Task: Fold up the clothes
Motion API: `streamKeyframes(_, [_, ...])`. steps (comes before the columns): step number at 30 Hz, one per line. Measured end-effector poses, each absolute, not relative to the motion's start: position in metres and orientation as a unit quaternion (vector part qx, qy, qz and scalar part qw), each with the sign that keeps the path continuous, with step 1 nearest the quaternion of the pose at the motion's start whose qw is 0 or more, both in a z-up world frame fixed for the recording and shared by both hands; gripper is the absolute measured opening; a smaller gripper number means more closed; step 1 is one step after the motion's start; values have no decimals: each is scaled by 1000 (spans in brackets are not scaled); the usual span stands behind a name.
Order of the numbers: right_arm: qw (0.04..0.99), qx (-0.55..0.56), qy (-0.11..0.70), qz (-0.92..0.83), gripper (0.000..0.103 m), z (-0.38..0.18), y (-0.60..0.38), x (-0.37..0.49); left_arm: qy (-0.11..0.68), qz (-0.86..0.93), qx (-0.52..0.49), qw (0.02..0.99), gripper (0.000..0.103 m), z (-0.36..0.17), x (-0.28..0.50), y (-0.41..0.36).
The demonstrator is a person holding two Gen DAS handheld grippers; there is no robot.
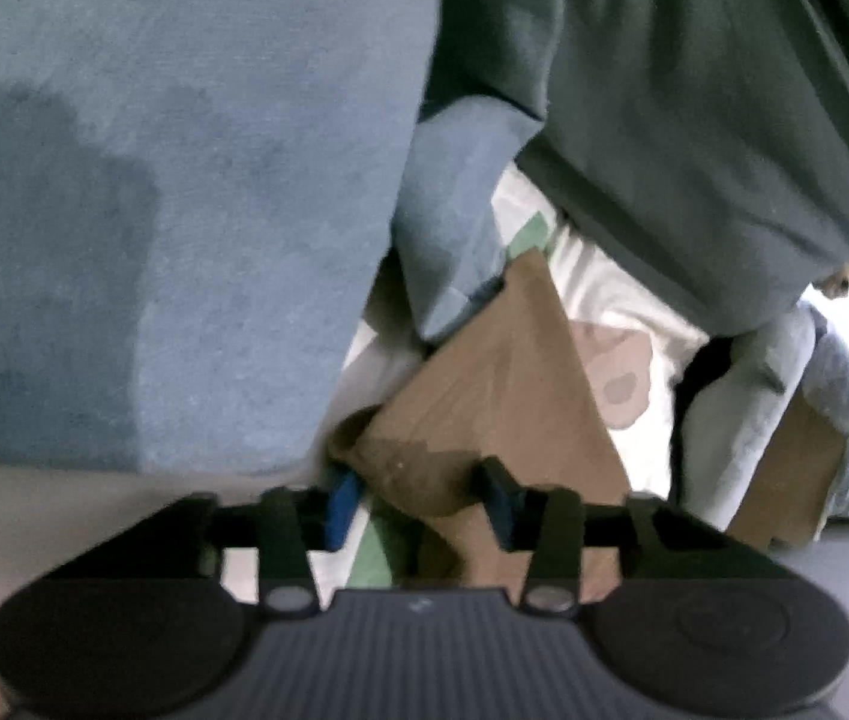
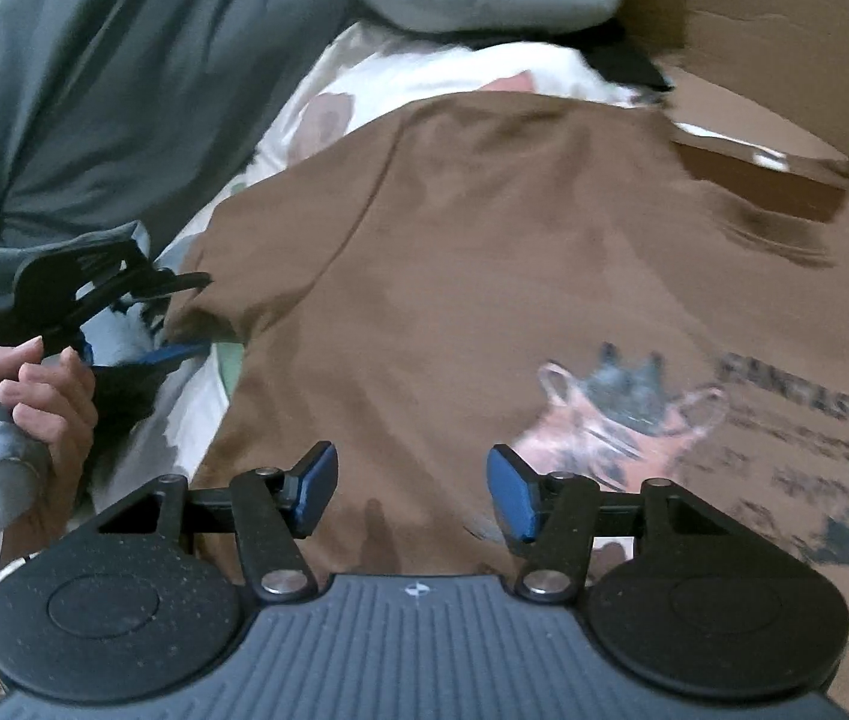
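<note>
Right gripper (image 2: 412,495) hovers released over the brown printed T-shirt (image 2: 484,252) spread on the bed. Left gripper (image 1: 421,495) apparently pinches its sleeve tip (image 1: 400,462); a shallow bite could slip.

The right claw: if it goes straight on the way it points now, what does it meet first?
Most likely the brown T-shirt. The right claw stands open with nothing between its pads, and the shirt's cloth fills the view directly ahead of it. How far off the cloth lies is unclear.
</note>
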State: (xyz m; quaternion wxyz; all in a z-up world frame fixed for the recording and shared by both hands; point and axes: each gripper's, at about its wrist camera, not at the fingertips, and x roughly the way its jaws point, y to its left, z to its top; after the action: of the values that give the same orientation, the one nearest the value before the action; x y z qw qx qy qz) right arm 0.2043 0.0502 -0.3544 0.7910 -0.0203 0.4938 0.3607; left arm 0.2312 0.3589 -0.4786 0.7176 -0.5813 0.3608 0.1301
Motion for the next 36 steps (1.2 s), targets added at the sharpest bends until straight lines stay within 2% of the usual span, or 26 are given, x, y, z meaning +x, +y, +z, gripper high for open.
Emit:
streamKeyframes(1, [790,-20,494,362,62,-357,56,206,358,130,-578,722,18,-477,230,359])
streamKeyframes(3, [788,-21,494,368,62,-360,66,210,353,130,-570,730,18,-473,229,358])
streamKeyframes(4, [786,-22,493,372,62,-360,71,211,352,128,-557,741,14,-469,228,358])
streamKeyframes(7, [780,-34,487,391,61,-361,91,214,358,121,-515,769,10,-456,230,359])
streamKeyframes(11, [770,-48,484,413,54,-364,117,220,363,106,-462,802,8,-440,237,357])
streamKeyframes(15, [761,-63,488,422,52,-372,139,225,387,111,-407,819,8,-432,245,354])
streamKeyframes(20, [755,-88,508,406,51,-388,153,230,431,129,-353,820,16,-428,249,351])
streamKeyframes(24, [757,-77,507,404,51,-386,150,231,408,149,-302,849,40,-394,235,348])
streamKeyframes(26, [759,-66,504,407,51,-383,148,230,396,147,-299,856,39,-384,231,351])
streamKeyframes(27, [761,-61,500,409,52,-380,147,229,396,140,-304,855,35,-380,232,352])
streamKeyframes(28, [763,-58,496,410,45,-377,147,229,397,130,-309,855,30,-379,233,352])
streamKeyframes(29, [763,-53,493,413,35,-375,148,229,398,118,-312,855,29,-378,235,351])
streamKeyframes(31, [763,-44,489,421,24,-371,152,231,405,92,-312,855,24,-383,241,345])
streamKeyframes(34, [758,-35,485,435,15,-367,164,234,428,67,-312,846,20,-401,252,336])
streamKeyframes(36, [753,-31,484,445,14,-366,172,236,439,61,-314,840,18,-415,260,332])
